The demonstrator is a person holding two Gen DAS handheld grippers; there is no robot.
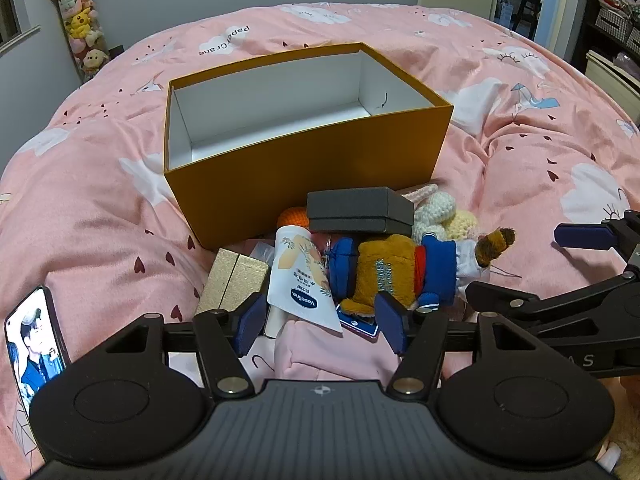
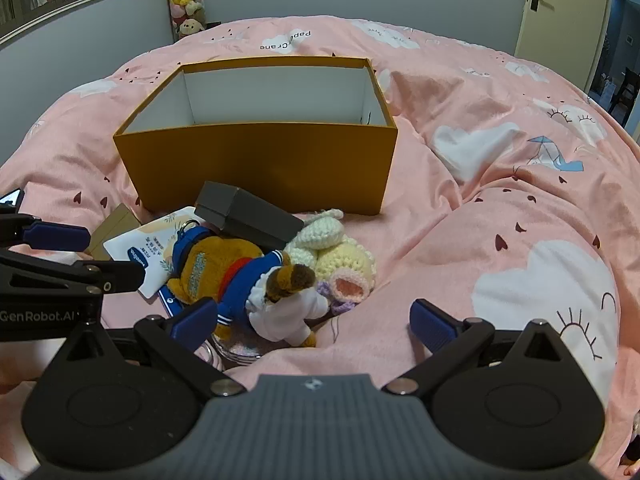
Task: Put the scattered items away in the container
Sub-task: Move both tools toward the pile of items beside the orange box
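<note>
An orange box (image 1: 304, 160) with a white inside stands open and empty on the pink bed; it also shows in the right wrist view (image 2: 260, 164). In front of it lies a pile: a dark grey box (image 1: 360, 210), a white Vaseline tube (image 1: 300, 276), a brown plush in blue clothes (image 1: 396, 272), a gold box (image 1: 234, 282) and cream crochet toys (image 2: 336, 256). My left gripper (image 1: 320, 328) is open, just short of the tube's flat end. My right gripper (image 2: 314, 326) is open, its left pad beside the plush (image 2: 248, 280).
A phone (image 1: 34, 344) with a lit screen lies on the bed at the left. A tall tube of plush toys (image 1: 82, 20) stands by the back wall. The pink duvet (image 2: 500, 200) is rumpled to the right of the box.
</note>
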